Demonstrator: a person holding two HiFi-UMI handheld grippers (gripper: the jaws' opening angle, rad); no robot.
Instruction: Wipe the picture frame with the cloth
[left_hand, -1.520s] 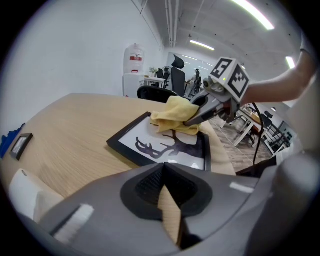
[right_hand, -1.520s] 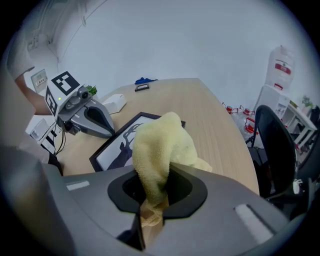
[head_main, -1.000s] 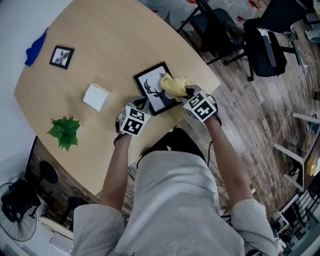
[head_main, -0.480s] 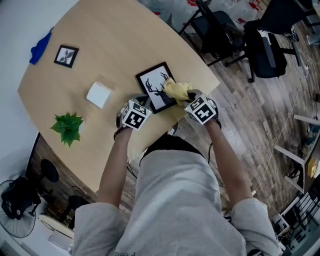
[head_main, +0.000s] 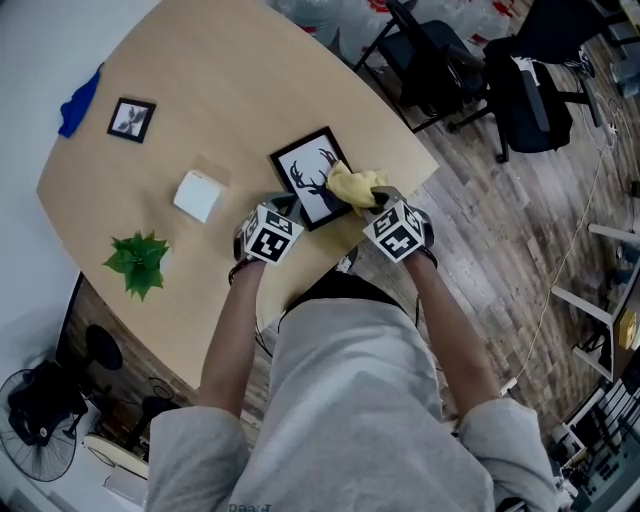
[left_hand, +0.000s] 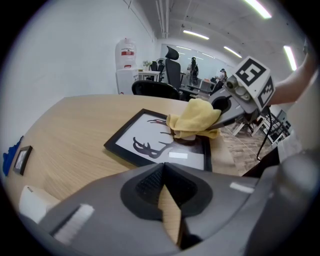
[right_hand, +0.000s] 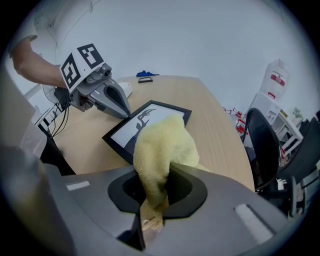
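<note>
You hold the soft yellow cloth (right_hand: 161, 145) firmly in your right gripper (right_hand: 150, 212): its two jaws are closed on a fold of the cloth, and the rest of the cloth bunches out in front of them. The cloth lies on the near right part of the black picture frame with the white deer-antler print (head_main: 303, 168), which is flat on the pale wooden table (head_main: 230, 90), close to the near right edge. Your left gripper (left_hand: 167, 200) has its jaws together with nothing between them. In the right gripper view its tips seem to rest at the near left corner of the frame, I think to keep it from sliding. So the wiping is under way, and the cloth is in contact with the frame. How much of the glass is already clean, the pictures do not tell. The far and left part of the print is not covered by the cloth now, and I judge that this part and the black border there are probably left to wipe. The small black frame (head_main: 131, 119) and the blue cloth (head_main: 80, 100) at the far left of the table are well apart from your work.
</note>
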